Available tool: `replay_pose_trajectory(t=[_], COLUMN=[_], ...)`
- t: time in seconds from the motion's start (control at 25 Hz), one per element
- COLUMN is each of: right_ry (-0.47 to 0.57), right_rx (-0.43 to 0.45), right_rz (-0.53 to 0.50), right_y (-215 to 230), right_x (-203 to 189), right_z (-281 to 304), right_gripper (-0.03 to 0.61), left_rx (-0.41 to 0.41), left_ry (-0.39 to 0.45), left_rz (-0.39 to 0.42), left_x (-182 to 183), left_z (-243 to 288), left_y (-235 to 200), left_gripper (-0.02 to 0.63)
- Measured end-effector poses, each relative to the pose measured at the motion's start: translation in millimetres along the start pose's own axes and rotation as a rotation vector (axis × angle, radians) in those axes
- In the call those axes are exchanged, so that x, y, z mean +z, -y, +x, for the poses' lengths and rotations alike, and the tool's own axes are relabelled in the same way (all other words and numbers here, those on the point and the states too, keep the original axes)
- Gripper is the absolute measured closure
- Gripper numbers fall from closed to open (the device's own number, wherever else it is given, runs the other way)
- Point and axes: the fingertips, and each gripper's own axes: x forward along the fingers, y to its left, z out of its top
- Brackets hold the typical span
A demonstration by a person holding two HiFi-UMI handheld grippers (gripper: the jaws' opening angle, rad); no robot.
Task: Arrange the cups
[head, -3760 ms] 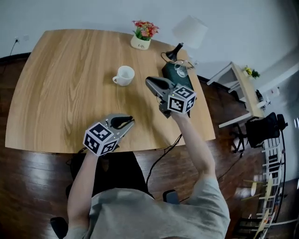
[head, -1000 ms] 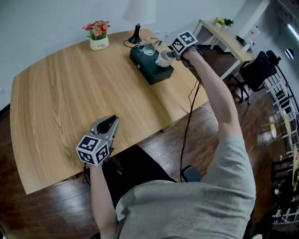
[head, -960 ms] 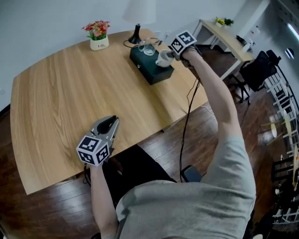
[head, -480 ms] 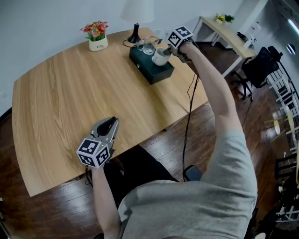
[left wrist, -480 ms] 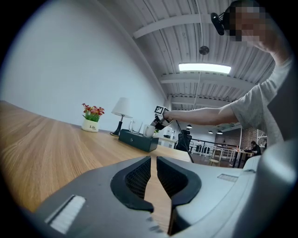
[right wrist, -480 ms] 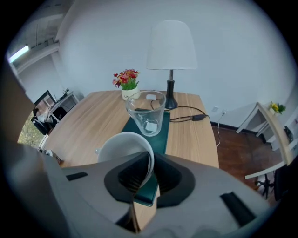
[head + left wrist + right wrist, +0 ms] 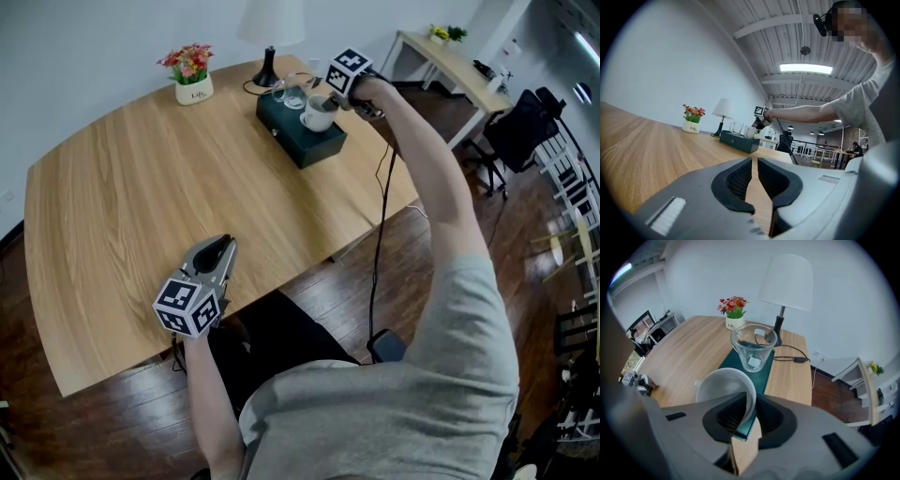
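Right gripper view only: right gripper (image 7: 751, 399) just opening, white mug (image 7: 722, 385) rim loose between, glass cup (image 7: 753, 348) at 12 o'clock; left gripper (image 7: 754, 161) ajar, empty.

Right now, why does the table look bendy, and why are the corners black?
Head view: the wide lens bows the table's straight edges into curves. Left gripper view and right gripper view: round fisheye pictures, so the corners stay black. Left gripper view: the ceiling light glares plain white.

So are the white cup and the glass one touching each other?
Cannot tell. In the right gripper view the white cup sits right beside the glass cup; neither contact nor gap shows plainly.
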Motion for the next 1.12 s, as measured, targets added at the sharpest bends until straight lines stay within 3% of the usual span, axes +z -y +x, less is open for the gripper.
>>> replay_pose_trajectory(t=[0.48,1.12], right_ry=[0.038,0.077], right_rx=[0.027,0.093], right_rz=[-0.031,0.004], right_y=[-6.8,-6.6], right_x=[3.2,-4.1], right_z=[-6.4,-8.1], right_gripper=[0.494,0.483], left_rx=[0.002,0.004], left_ry=[-0.004,-0.007], left_rz=[0.008,0.012], left_x=[0.5,0.5], left_z=[-0.4,0.0], left_y=[1.1,1.7], left_gripper=[0.563,0.563])
